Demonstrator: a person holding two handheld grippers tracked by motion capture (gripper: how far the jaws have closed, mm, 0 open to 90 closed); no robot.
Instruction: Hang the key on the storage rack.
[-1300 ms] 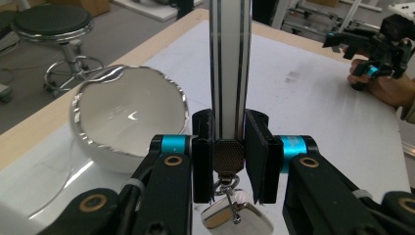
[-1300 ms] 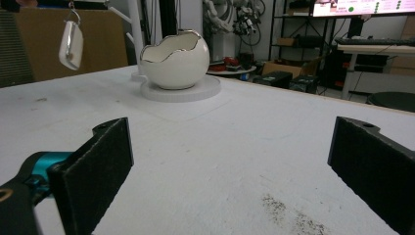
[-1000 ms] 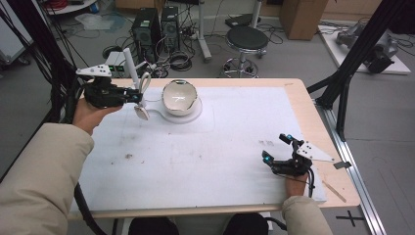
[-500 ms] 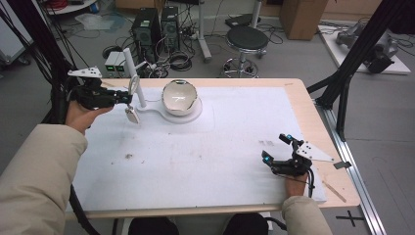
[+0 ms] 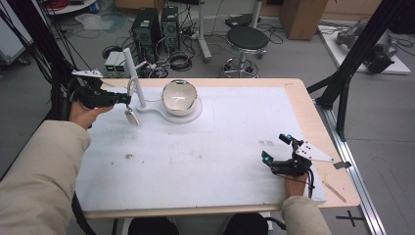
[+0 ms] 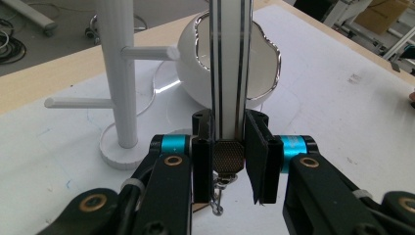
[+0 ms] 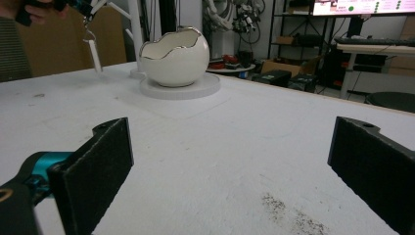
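Here, clamped between the black jaws of the left gripper: a flat white strap with two thin dark lines along its length, ending at the jaws in a small dark textured metal clasp with a short silvery chain link dangling beneath. Seen from above, held off the white table cover, hanging down from the left gripper with its pale lower end close over the cover. Just beyond the jaws, a white post stand with short side pegs on a round foot; past it and slightly to the side, a glossy white egg-shaped bowl with a jagged silver rim, resting on the stand's wider round base. Compared with half a second ago: left gripper and strap shifted slightly back toward the post, strap hanging a little lower and nearer the person's side. Right gripper wide open, pads well apart, empty, low over the cover near the table's near corner, unchanged in place, with a dark smudge just ahead of it.
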